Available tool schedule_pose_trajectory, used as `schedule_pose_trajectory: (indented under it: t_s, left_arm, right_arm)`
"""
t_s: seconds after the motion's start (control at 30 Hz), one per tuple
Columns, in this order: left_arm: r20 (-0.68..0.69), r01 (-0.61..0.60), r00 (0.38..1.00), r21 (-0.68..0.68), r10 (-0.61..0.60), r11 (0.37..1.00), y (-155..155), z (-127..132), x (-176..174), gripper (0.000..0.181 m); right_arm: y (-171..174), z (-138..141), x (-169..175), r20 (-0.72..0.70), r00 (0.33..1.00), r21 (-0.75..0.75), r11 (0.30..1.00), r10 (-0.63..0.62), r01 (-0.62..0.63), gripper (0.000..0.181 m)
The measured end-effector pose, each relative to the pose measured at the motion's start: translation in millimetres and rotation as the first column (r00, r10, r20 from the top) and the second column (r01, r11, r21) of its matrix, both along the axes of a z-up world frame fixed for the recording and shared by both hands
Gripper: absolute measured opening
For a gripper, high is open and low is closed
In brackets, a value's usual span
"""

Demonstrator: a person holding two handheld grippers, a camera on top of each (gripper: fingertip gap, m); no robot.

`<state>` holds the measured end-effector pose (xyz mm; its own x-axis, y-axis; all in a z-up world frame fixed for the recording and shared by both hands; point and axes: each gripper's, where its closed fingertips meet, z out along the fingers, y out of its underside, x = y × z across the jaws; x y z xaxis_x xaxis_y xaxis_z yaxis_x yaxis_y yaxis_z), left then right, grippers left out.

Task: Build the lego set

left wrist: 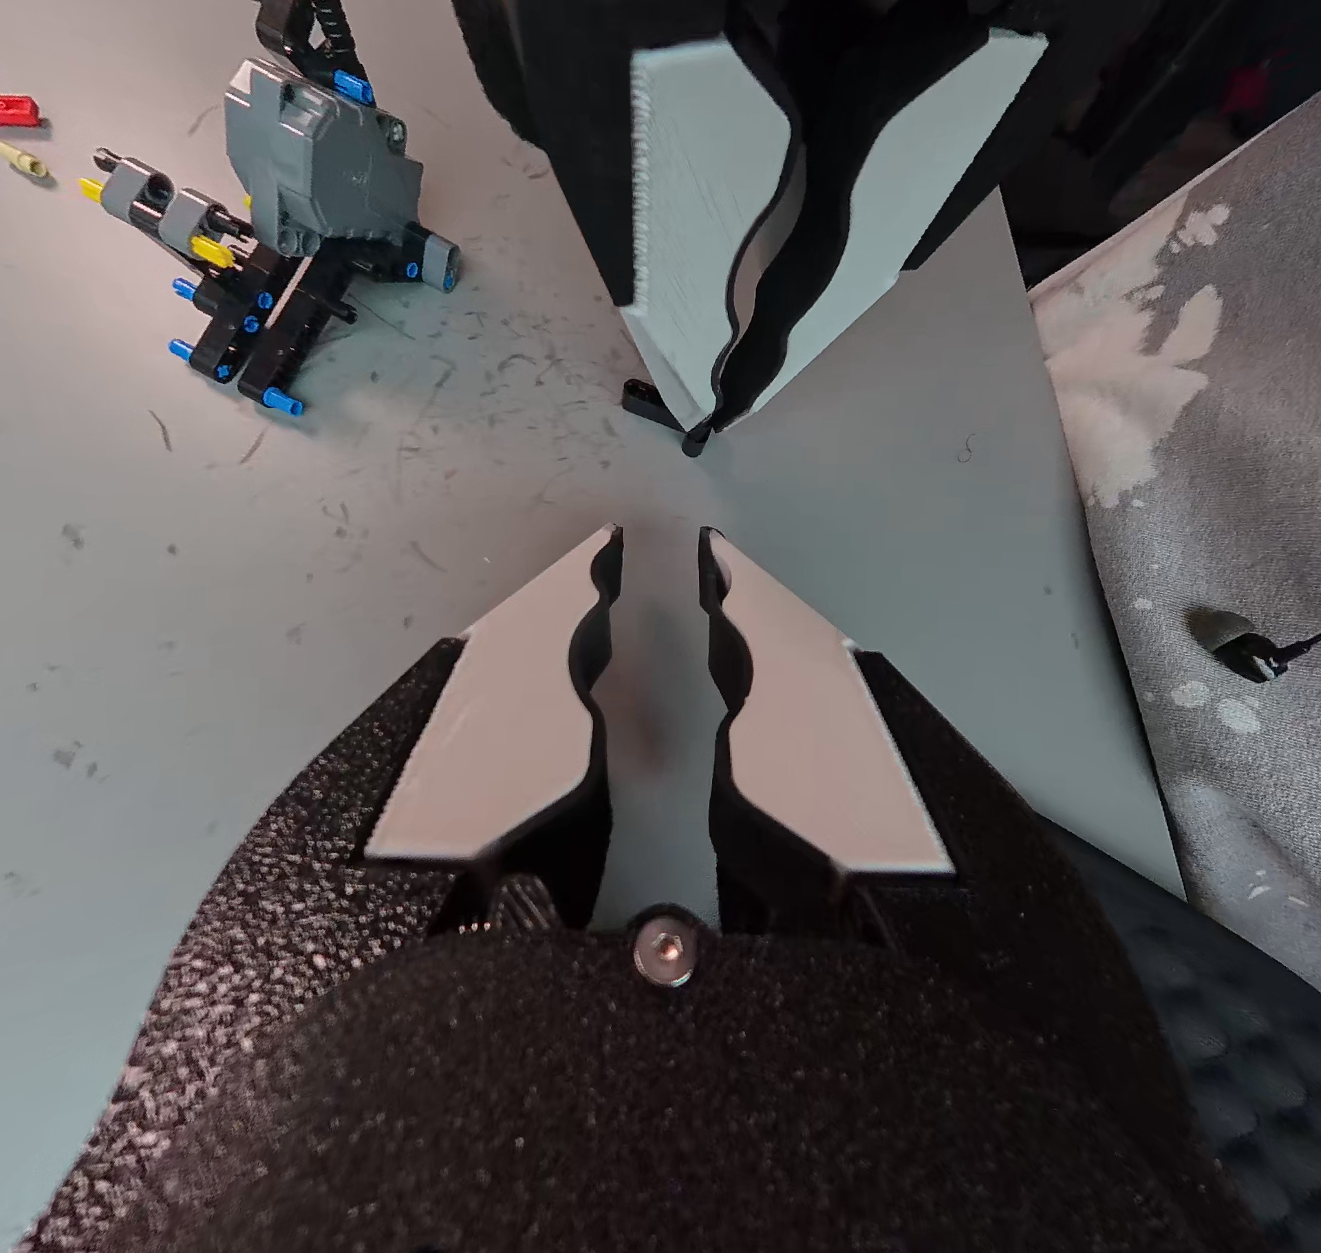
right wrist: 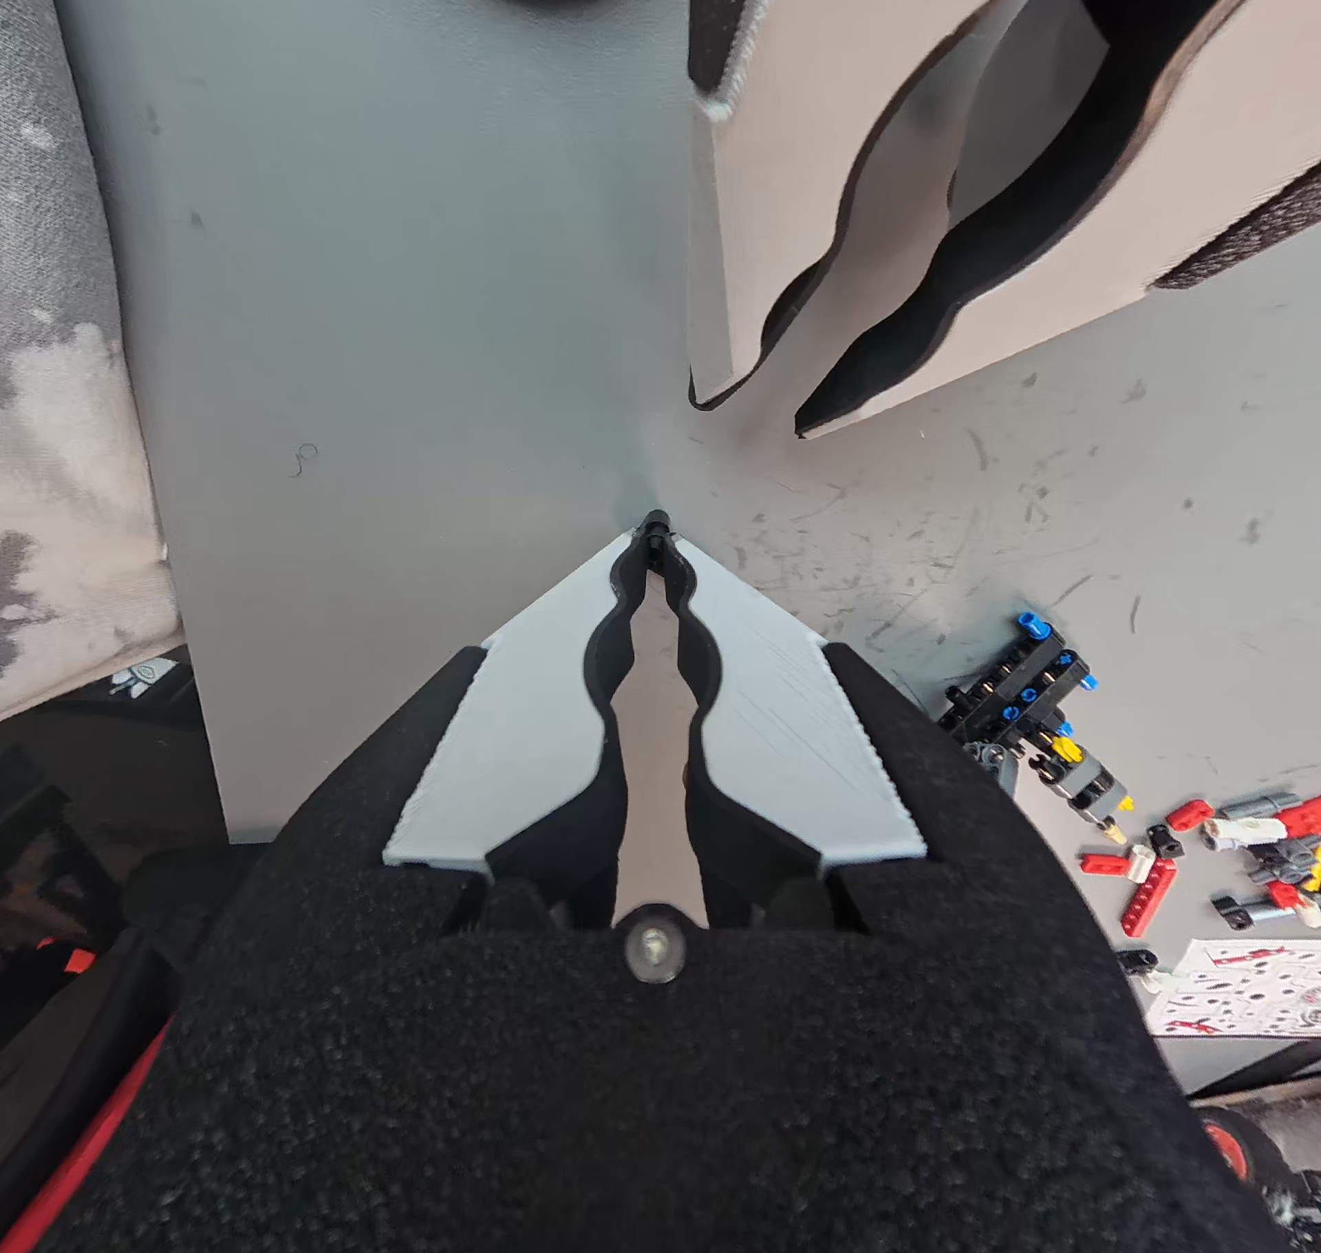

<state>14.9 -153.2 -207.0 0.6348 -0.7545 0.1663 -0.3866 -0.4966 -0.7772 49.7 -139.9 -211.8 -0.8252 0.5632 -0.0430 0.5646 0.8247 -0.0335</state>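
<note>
My right gripper [right wrist: 654,539] is shut on a small black lego pin [right wrist: 654,525], held at the fingertips just above the grey table [right wrist: 393,289]. In the left wrist view the right gripper [left wrist: 708,425] comes down from the top with the black piece [left wrist: 691,444] at its tips. My left gripper [left wrist: 661,536] is open and empty, tips facing the right gripper's tips a short way apart; it shows at the top right of the right wrist view [right wrist: 747,414]. The partly built model [left wrist: 307,218] of grey, black, blue and yellow parts stands on the table, also in the right wrist view [right wrist: 1029,718].
Loose red, grey and white pieces [right wrist: 1215,854] and a printed sheet [right wrist: 1244,997] lie past the model. A red piece [left wrist: 18,110] and a tan pin [left wrist: 25,164] lie at the far left. Mottled grey fabric [left wrist: 1179,432] borders the table edge.
</note>
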Motion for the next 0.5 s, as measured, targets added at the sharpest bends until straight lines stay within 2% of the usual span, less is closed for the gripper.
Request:
schedule_pose_trajectory:
  t_s: [0.3, 0.5]
  left_arm:
    - [0.01, -0.013, 1.0, -0.011, 0.013, 1.0, 1.3, 0.2, -2.8, 0.02]
    - [0.013, -0.009, 1.0, -0.013, 0.009, 1.0, 0.8, 0.1, -2.5, 0.02]
  right_arm:
    - [-8.3, -5.9, -1.3, 0.013, 0.998, 0.023, 0.998, 0.063, -0.063, 0.004]
    - [-9.5, -6.4, -2.7, -0.036, 0.999, -0.014, 1.0, 0.018, -0.018, 0.004]
